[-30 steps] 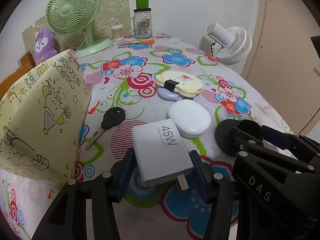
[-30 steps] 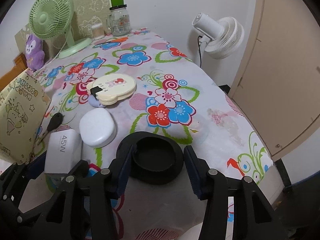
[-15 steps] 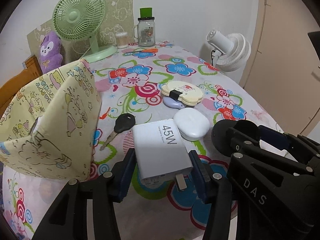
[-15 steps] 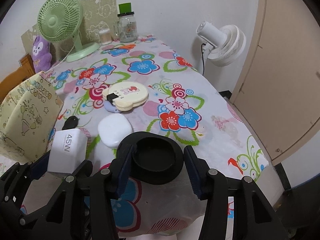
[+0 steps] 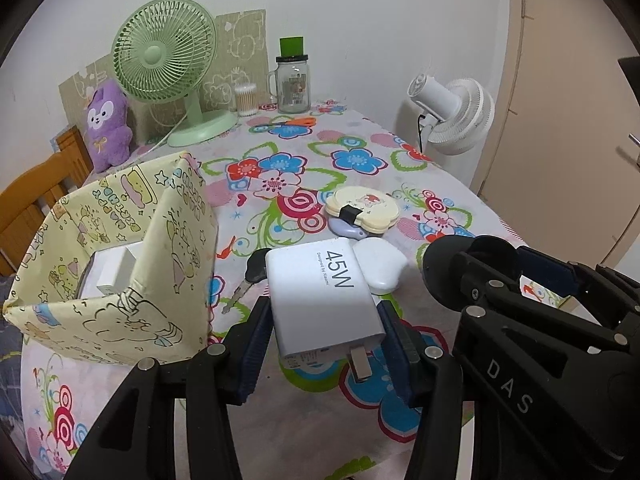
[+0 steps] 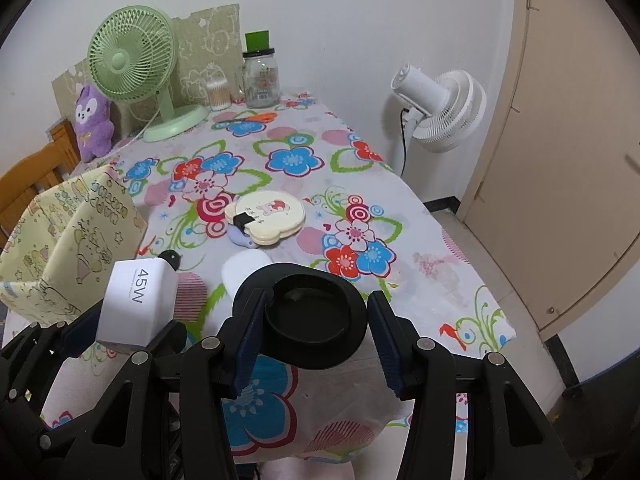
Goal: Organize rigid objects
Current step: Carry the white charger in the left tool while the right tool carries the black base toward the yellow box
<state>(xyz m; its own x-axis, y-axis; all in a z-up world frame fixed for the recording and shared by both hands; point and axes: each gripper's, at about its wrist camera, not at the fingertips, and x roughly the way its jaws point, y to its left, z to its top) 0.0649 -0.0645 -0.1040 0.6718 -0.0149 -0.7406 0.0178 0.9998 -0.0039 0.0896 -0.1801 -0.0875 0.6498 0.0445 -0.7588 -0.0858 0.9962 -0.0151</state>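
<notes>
**Both claws loaded, hovering over the flowery table**

So the left gripper [image 5: 324,344] is pinching a white 45W charger [image 5: 324,300] across its sides, blue pads pressed right up against it, plug prongs pointing back at the camera. The charger is held up off the floral tablecloth [image 5: 360,160], just right of the yellow cartoon-print fabric box [image 5: 120,280]. That box sits at the tablecloth's left edge, and there's already a white block [image 5: 114,272] inside it.

The right gripper [image 6: 316,328] is clamped on a round black dish-shaped thing [image 6: 312,320], also lifted, further right of the box than the charger.

Still lying on the cloth: a black car key [image 5: 252,276] just right of the box, partly hidden behind the charger, then a white pebble-shaped case [image 5: 384,268], then a cream bear-shaped case [image 6: 266,216] resting on a small lilac gadget [image 5: 350,231].

Far beyond the box are a green desk fan [image 5: 168,60], a glass jar with a green lid [image 5: 293,80] and a purple plush [image 5: 108,124]. A white fan [image 6: 440,112] stands off the table's right side.
</notes>
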